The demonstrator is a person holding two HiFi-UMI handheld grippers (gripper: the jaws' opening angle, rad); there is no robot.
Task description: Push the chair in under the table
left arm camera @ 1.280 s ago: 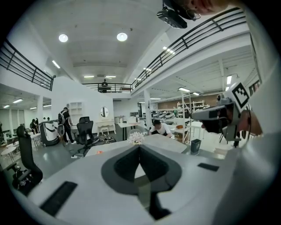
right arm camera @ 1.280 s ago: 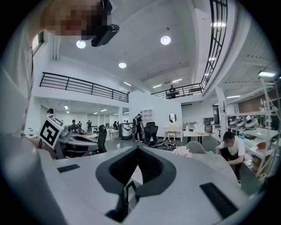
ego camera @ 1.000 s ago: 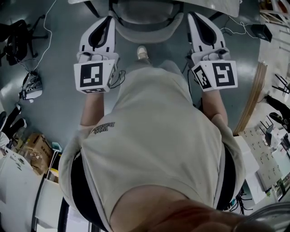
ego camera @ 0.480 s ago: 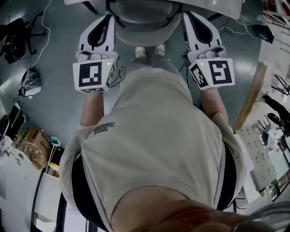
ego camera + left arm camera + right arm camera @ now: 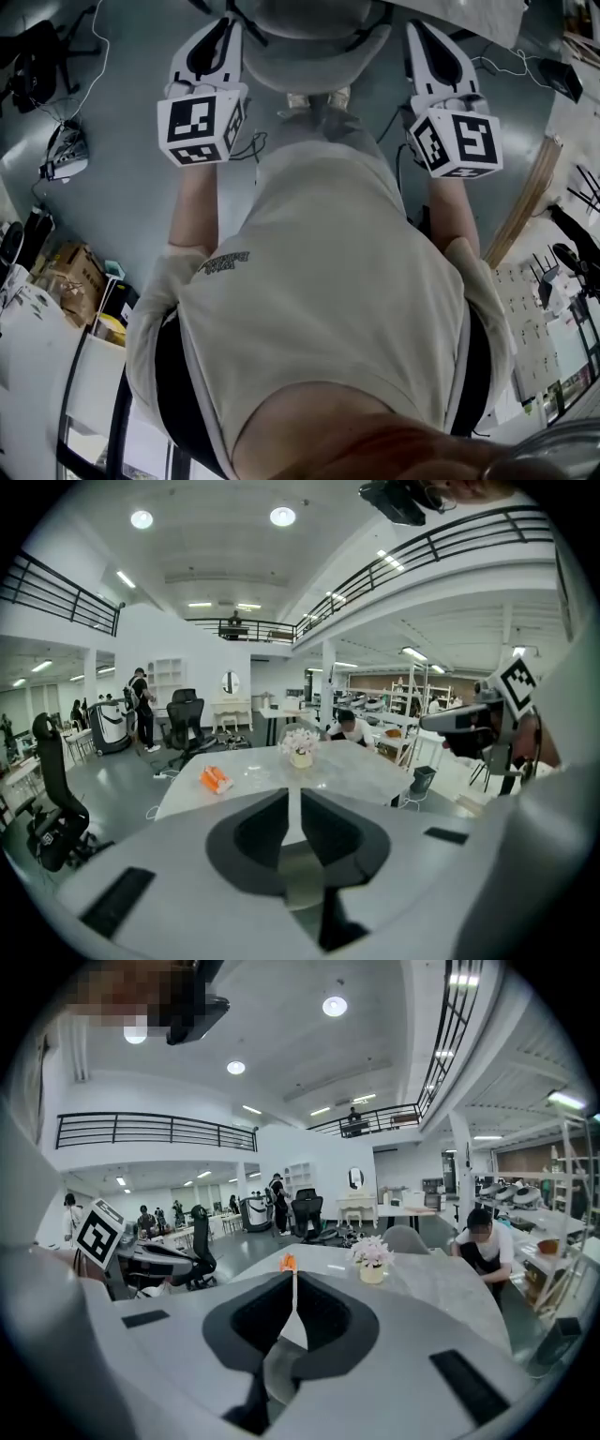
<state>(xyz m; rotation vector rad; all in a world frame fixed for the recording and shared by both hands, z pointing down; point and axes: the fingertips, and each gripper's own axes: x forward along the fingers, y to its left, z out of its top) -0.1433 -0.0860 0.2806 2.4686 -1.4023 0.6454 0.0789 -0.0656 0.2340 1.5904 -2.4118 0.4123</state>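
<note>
Jaws together on nothing, we hold left gripper [image 5: 227, 26] and right gripper [image 5: 419, 28] flanking the chair [image 5: 309, 56], facing the tabletop [image 5: 361, 772].

Pale table [image 5: 366, 772]: flower pot [image 5: 301, 746] upright near its middle, orange packet [image 5: 216, 779] lying at 8 o'clock from the pot, well apart. Grey floor [image 5: 122, 216] in the head view: white device [image 5: 64, 156] at 9 o'clock, thin cable [image 5: 97, 58] running up from it towards 11, cardboard box [image 5: 70, 277] at 8 o'clock.
</note>
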